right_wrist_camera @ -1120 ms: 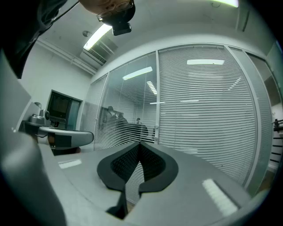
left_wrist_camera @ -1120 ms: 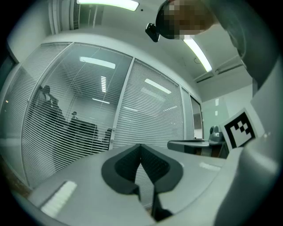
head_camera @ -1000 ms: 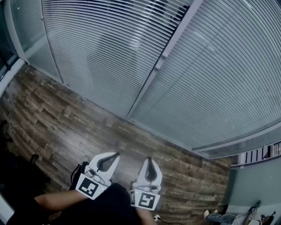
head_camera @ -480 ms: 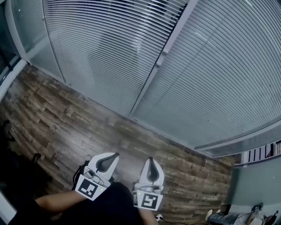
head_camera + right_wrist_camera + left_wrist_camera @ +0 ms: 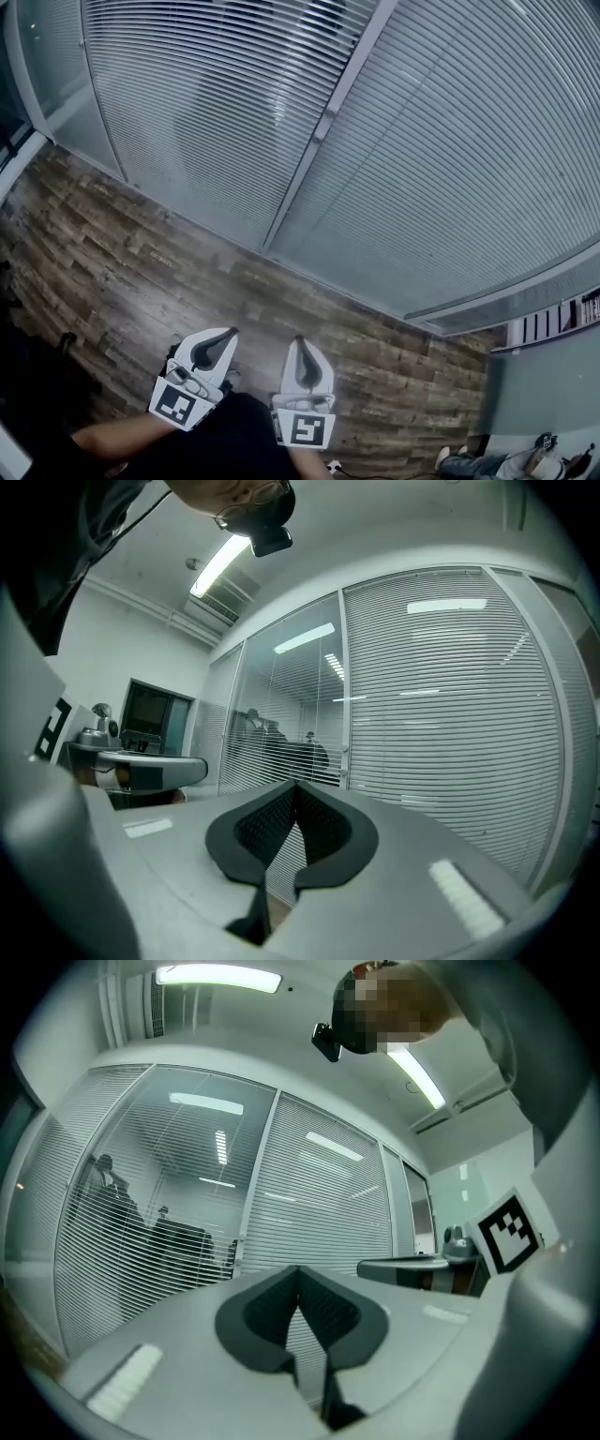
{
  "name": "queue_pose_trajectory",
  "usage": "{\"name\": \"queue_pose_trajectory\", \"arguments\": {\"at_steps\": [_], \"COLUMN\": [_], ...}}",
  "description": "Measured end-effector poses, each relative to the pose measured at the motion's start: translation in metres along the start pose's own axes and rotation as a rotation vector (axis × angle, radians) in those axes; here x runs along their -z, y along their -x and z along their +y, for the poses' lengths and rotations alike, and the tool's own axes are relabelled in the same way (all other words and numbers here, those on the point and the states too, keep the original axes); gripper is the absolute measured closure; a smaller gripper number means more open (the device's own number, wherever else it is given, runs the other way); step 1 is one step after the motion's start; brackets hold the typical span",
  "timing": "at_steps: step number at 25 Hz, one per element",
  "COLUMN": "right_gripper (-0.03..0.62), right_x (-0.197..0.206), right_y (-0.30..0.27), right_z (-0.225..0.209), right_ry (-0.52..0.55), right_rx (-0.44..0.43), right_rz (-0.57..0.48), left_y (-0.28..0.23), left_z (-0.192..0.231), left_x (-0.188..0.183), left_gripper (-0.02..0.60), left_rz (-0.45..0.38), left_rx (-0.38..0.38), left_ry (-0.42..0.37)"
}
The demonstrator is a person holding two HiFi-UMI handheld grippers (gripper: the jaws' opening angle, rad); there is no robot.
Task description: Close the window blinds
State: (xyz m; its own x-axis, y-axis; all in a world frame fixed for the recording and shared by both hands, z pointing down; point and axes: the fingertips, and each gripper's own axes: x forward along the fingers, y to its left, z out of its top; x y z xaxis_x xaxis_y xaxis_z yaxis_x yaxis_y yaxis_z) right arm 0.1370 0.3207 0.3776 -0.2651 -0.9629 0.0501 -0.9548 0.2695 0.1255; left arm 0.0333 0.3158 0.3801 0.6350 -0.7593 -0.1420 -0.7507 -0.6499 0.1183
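Note:
Horizontal blinds cover a glass wall ahead. Through the slats of the left panel (image 5: 206,103) I can see dark shapes; the right panel (image 5: 450,169) looks more solid. A pale post (image 5: 309,159) divides the panels and carries a small fitting (image 5: 325,125). My left gripper (image 5: 228,332) and right gripper (image 5: 300,340) sit low in the head view, side by side, well short of the blinds. Both are shut on nothing, tips meeting in the left gripper view (image 5: 300,1274) and the right gripper view (image 5: 295,787). Both views face the blinds (image 5: 319,1204) (image 5: 441,724).
Wood-plank floor (image 5: 141,253) runs up to the glass wall. A slatted vent (image 5: 544,325) stands at the right edge, with someone's shoes (image 5: 450,459) below it. People (image 5: 281,747) stand behind the glass. A dark doorway or screen (image 5: 150,710) is at the left.
The head view has shifted a little, so the post and both grippers sit slightly further left. Both grippers stay shut and the blinds look the same.

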Motion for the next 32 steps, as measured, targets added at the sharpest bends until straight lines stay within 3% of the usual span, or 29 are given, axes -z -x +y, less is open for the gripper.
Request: {"name": "queue_pose_trajectory", "arguments": {"at_steps": [4, 18, 28, 32], "right_gripper": [0.592, 0.592, 0.592, 0.592], "right_x": [0.005, 0.02, 0.021, 0.031], "right_y": [0.004, -0.006, -0.037, -0.059], "right_z": [-0.005, -0.022, -0.036, -0.041], "right_ry": [-0.011, -0.073, -0.068, -0.047], "right_rx": [-0.022, 0.02, 0.056, 0.07], "right_rz": [0.004, 0.042, 0.07, 0.117], "left_y": [-0.003, -0.017, -0.047, -0.065], "left_z": [-0.011, -0.01, 0.008, 0.028], "left_x": [0.002, 0.007, 0.008, 0.007], "left_gripper": [0.583, 0.583, 0.583, 0.583], "left_rz": [0.012, 0.05, 0.062, 0.059], "left_rx": [0.014, 0.031, 0.062, 0.041], "left_ry": [-0.004, -0.011, 0.004, 0.017]}}
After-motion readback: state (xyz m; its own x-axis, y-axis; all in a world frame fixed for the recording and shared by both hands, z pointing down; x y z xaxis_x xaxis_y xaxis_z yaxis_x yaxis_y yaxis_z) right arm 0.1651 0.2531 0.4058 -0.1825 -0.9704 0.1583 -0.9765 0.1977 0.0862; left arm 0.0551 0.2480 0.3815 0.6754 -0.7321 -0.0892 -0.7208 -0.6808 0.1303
